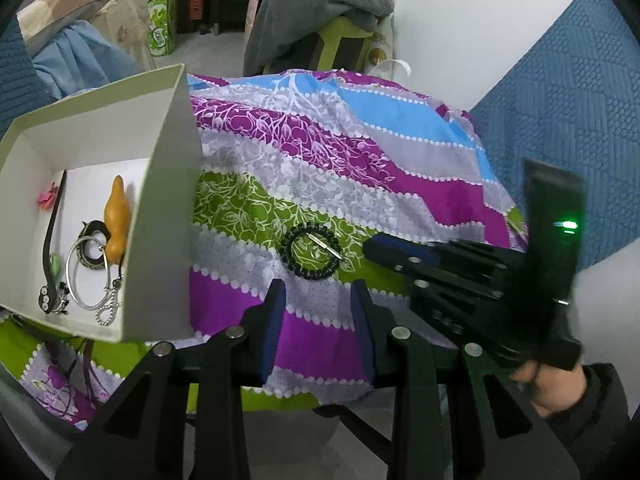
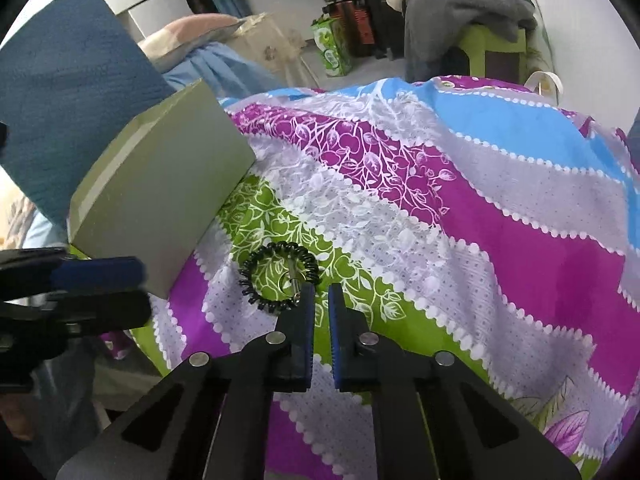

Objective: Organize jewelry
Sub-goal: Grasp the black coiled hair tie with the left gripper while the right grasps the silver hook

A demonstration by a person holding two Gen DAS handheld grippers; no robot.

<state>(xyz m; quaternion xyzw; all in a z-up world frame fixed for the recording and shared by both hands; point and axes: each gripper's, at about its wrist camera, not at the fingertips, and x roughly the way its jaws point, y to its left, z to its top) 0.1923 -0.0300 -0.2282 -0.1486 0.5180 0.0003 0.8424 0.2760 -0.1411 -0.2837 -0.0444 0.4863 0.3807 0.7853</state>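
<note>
From the left wrist camera, the black coil bracelet (image 1: 311, 253) lies flat on the patterned cloth (image 1: 320, 184), on a green stripe just right of the white box (image 1: 160, 216). A small metal piece rests across its ring. The box already holds a silver bangle (image 1: 86, 276), an orange gourd-shaped charm (image 1: 117, 220), a black strap (image 1: 54, 232) and a pink flower piece (image 1: 46, 197). The left tongs (image 1: 318, 296) hover on the near side of the bracelet, blue pads apart, holding nothing. The right tongs (image 1: 400, 248) reach in from the side away from the box, level and low, tips just beside the coil; a hand (image 1: 548, 384) grips the handle from below.

From the right wrist camera, the right tongs (image 2: 319, 300) stand slightly apart and empty, with the left pad's tip at the bracelet (image 2: 280, 276) rim farthest from the box (image 2: 160, 208). To do the pickup well, I judge the pads should straddle the coil's rim rather than the loose metal piece, close gently so the springy coil does not squirt free, and avoid pinching cloth. The left tongs (image 2: 100, 288) sit near the box's corner.
</note>
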